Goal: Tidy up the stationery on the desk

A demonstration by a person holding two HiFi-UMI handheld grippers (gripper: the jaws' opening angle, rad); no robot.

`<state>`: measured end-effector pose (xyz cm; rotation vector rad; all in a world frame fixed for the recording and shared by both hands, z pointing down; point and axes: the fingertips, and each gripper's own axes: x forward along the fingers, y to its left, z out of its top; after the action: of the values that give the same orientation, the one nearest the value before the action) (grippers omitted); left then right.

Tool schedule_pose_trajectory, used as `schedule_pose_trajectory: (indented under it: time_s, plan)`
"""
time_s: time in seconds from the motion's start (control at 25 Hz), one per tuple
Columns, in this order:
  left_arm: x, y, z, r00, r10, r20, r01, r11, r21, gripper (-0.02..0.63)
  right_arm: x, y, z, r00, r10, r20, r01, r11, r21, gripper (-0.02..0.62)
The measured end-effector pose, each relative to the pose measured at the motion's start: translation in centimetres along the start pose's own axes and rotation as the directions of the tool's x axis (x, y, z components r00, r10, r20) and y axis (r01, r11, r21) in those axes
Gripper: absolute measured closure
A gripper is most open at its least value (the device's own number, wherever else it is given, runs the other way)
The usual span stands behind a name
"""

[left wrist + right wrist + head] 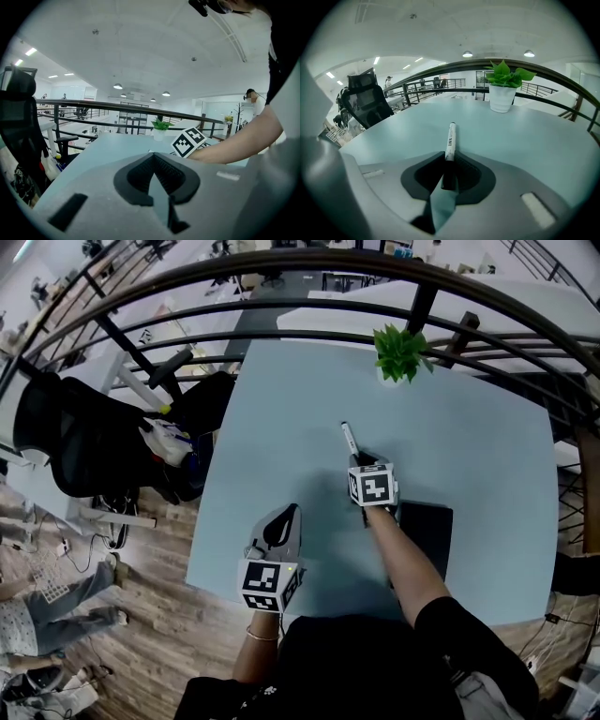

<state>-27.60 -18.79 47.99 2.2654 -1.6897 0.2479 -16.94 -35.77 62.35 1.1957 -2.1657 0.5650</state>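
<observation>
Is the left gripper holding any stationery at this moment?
No: the left gripper view shows the left gripper with its jaws closed together and nothing between them.

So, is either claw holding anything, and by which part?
The right claw grips the marker by its dark end; the white barrel sticks out. The left claw is shut, empty.

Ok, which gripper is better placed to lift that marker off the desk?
The right. The right gripper has the marker's dark end pinched between its jaws, and the marker points toward the potted plant. The left gripper is shut and empty, back by the desk's near edge.
</observation>
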Motion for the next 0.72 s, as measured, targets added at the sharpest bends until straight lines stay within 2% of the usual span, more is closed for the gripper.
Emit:
schedule_pose_trajectory:
  time_s: [0.72]
  plan:
    - [-0.9, -1.6, 0.9, 0.999, -0.012, 0.029, 0.012, 1.000, 0.023, 0.614, -4.2, -0.3, 0.5, 0.997, 0.002, 0.079, -0.003, 1.000, 0.013, 0.529]
